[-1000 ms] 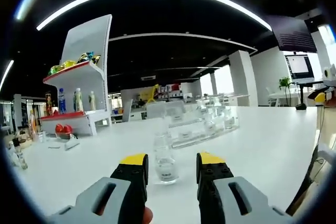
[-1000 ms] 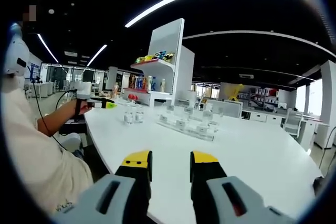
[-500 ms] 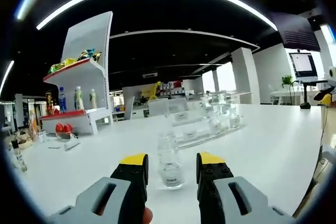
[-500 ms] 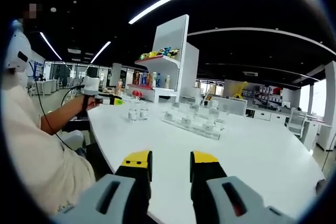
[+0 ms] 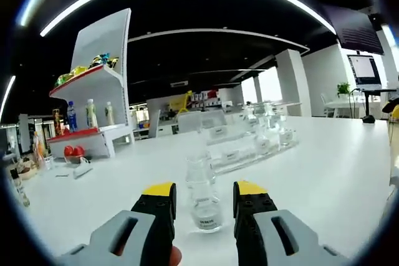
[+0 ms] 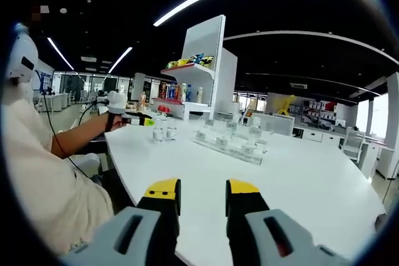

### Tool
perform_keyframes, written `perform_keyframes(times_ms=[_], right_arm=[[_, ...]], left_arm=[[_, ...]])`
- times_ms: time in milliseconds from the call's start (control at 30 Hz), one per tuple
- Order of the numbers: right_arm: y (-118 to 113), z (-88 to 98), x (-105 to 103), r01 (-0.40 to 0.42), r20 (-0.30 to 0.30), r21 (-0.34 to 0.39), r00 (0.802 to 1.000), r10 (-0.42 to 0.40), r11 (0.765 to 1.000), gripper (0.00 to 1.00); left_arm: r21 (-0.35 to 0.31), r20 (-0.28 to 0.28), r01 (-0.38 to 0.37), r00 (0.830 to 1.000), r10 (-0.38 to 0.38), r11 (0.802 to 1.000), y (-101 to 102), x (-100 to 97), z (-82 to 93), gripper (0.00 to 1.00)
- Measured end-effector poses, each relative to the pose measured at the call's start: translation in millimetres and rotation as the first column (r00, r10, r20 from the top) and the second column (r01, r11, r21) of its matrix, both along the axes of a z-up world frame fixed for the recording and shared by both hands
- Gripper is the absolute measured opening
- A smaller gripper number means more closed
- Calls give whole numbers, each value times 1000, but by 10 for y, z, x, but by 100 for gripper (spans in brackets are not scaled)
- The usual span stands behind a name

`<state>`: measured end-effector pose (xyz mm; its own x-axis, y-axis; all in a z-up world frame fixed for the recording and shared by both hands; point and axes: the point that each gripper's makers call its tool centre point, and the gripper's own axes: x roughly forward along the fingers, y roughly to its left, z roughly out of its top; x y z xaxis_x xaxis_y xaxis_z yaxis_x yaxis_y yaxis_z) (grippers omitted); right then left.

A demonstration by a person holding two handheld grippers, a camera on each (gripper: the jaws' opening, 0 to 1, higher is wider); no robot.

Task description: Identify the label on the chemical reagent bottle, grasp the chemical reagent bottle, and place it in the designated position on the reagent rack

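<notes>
A small clear reagent bottle (image 5: pixel 203 199) with a white label low on its front stands on the white table (image 5: pixel 324 172), between the yellow-tipped jaws of my left gripper (image 5: pixel 204 207), which is open and not touching it. Beyond it lies the clear reagent rack (image 5: pixel 249 147), holding several small bottles behind label cards. In the right gripper view, two small bottles (image 6: pixel 163 134) stand left of the rack (image 6: pixel 227 144), and the left gripper (image 6: pixel 134 119) reaches toward them in a person's hand. My right gripper (image 6: pixel 202 200) is open over the table's near edge with nothing between its jaws.
A tall white display shelf (image 5: pixel 100 110) with drink bottles and snack packs stands at the table's far left; in the right gripper view the shelf (image 6: pixel 202 66) rises behind the rack. Red objects (image 5: pixel 73 152) lie at its foot. The person's body (image 6: pixel 37 179) sits at the left.
The left gripper has moved forward, so the bottle now sits deeper between its jaws and looks larger. The right gripper has barely shifted.
</notes>
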<state>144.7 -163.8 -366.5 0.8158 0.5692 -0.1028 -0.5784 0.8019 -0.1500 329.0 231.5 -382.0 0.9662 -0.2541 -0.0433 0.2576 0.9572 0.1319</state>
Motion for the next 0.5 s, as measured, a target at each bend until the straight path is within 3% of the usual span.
perform_keyframes(times_ms=[500], right_arm=[[-21, -18, 53, 14, -13, 4, 1000, -14, 1000, 28]], left_arm=[[3, -24, -14, 1000, 14, 1000, -40, 195, -127, 38]])
